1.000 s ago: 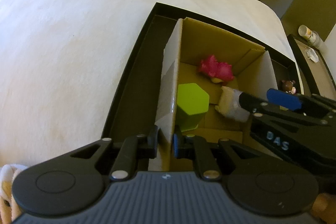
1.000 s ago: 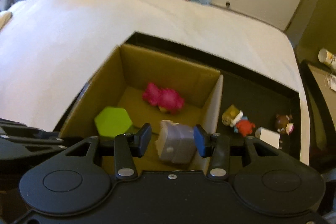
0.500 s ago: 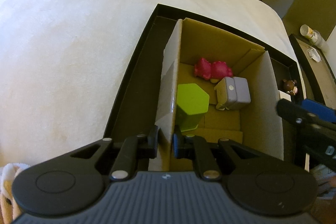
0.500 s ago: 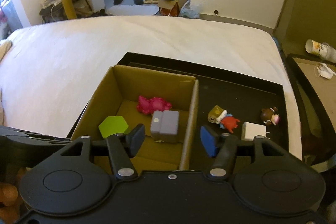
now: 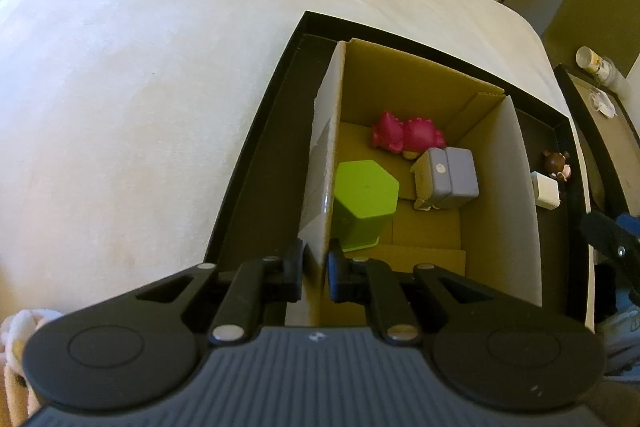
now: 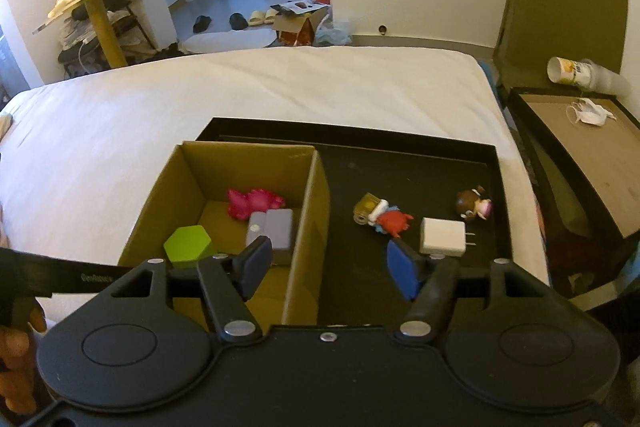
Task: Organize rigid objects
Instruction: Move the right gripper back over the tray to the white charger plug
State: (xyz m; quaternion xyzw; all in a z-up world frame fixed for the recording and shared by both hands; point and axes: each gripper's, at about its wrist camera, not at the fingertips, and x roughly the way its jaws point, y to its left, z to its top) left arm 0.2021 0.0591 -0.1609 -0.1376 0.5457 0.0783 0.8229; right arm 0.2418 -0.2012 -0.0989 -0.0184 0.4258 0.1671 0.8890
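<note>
Left gripper (image 5: 316,269) is clamping the near wall of a cardboard box (image 5: 520,211) in a black tray (image 6: 420,183) — inside are lying a grey box (image 5: 450,177), green block (image 5: 366,203) and pink toy (image 5: 406,137). Right gripper (image 6: 330,267), jaws just opening, is hovering empty — a white charger (image 6: 442,237) lying beyond.
</note>
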